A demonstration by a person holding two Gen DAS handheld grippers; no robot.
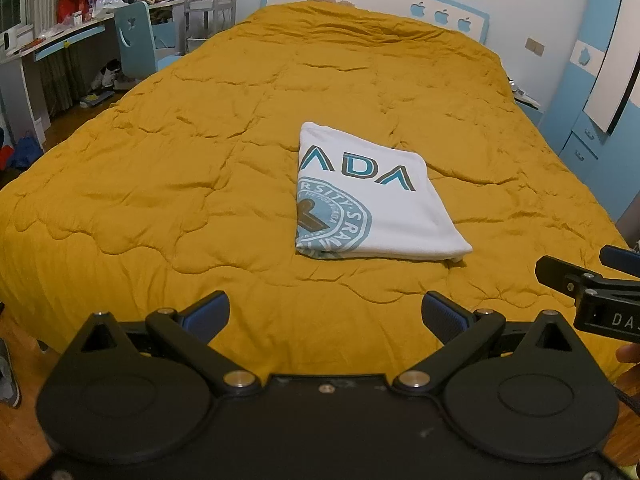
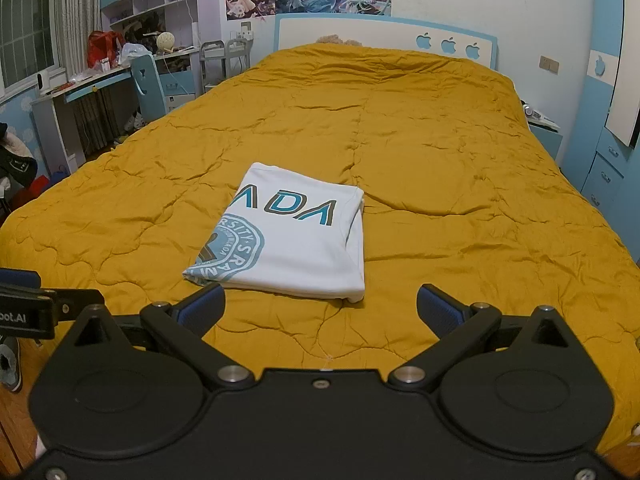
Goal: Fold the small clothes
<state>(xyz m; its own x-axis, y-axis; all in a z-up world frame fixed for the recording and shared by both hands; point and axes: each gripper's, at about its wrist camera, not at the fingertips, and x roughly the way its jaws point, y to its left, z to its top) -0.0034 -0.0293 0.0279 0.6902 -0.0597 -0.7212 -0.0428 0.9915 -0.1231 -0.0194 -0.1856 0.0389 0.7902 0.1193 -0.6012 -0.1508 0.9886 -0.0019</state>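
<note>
Both our grippers spread wide, holding nothing.
Left gripper [image 1: 326, 316] and right gripper [image 2: 320, 308] hover apart from one folded T-shirt [image 1: 372, 208], at 12 o'clock on the quilt [image 1: 160, 184].

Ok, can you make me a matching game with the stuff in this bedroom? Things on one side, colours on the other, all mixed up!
Things:
1. folded T-shirt
2. quilt
3. chair
4. bag on the desk

Colours:
A. red
B. white with teal print
C. light blue
D. mustard yellow

Pairs: 1-B, 2-D, 3-C, 4-A
</note>
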